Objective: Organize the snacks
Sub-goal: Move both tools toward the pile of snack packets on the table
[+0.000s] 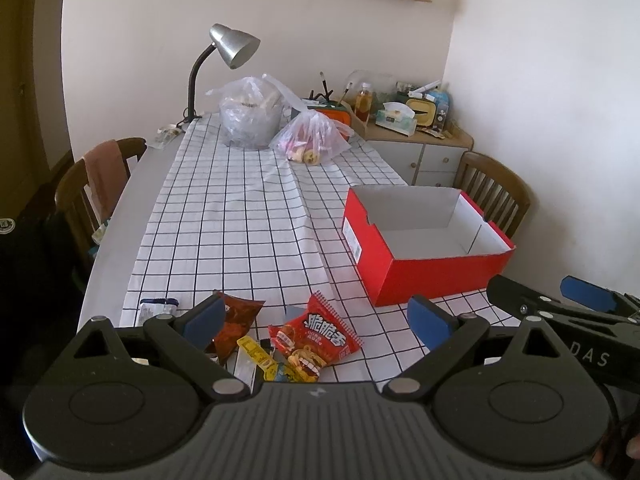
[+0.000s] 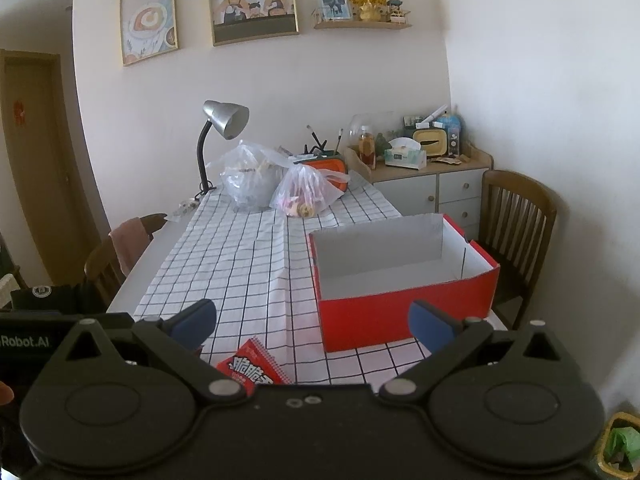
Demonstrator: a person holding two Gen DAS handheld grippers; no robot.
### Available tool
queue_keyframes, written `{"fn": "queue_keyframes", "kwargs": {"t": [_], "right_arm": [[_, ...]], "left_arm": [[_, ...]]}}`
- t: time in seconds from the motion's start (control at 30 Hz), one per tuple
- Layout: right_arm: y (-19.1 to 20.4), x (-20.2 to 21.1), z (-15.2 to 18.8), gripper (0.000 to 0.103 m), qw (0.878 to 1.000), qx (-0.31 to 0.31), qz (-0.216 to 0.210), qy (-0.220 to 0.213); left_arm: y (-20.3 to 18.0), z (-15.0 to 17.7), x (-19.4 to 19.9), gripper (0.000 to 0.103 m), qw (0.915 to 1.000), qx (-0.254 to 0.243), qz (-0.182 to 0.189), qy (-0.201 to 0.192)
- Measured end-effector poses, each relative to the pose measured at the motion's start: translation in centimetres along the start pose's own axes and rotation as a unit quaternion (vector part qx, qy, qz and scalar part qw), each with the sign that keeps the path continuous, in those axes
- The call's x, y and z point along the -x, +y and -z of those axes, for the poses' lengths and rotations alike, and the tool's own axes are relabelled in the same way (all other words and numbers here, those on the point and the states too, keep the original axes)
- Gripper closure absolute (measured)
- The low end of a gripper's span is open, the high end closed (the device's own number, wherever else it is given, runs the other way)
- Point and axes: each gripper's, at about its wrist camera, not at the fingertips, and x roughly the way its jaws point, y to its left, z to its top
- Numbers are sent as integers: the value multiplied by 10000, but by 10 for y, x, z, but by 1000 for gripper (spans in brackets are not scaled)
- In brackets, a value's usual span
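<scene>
Several snack packets lie at the table's near edge: a red packet (image 1: pixel 320 330) with white characters, a dark brown packet (image 1: pixel 234 320), a yellow packet (image 1: pixel 258 356) and a blue-and-white packet (image 1: pixel 156 307). The red packet also shows in the right wrist view (image 2: pixel 252 368). An empty red box (image 1: pixel 424 236) with a white inside stands on the right, seen too in the right wrist view (image 2: pixel 400 276). My left gripper (image 1: pixel 316 316) is open and empty, above the packets. My right gripper (image 2: pixel 312 320) is open and empty, near the box's front; it shows in the left wrist view (image 1: pixel 560 300).
A checked cloth (image 1: pixel 240 216) covers the table. Two plastic bags (image 1: pixel 248 112) (image 1: pixel 312 136) and a desk lamp (image 1: pixel 228 52) stand at the far end. Wooden chairs (image 1: pixel 96 184) (image 1: pixel 496 188) flank the table. A cluttered cabinet (image 1: pixel 424 148) is behind.
</scene>
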Motion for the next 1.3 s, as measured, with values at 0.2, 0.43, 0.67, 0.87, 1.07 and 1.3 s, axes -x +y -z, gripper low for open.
{"fn": "queue_keyframes", "kwargs": {"t": [0.2, 0.43, 0.67, 0.87, 1.07, 1.3], "right_arm": [[1, 0, 1, 0, 10000, 21, -5, 46], [5, -1, 1, 0, 9999, 31, -47, 93], [7, -1, 1, 0, 9999, 37, -75, 128], [9, -1, 0, 0, 9998, 74, -135, 153], [14, -3, -1, 0, 9996, 138, -204, 146], [21, -7, -3, 0, 9993, 194, -280, 160]], "left_arm": [[1, 3, -1, 5, 10000, 22, -18, 38], [4, 6, 0, 5, 10000, 25, -61, 43], [8, 8, 3, 5, 9999, 30, -106, 19], [9, 8, 5, 5, 9999, 32, -149, 31], [13, 8, 5, 5, 9998, 68, -204, 19], [19, 6, 6, 5, 9996, 116, -274, -1]]}}
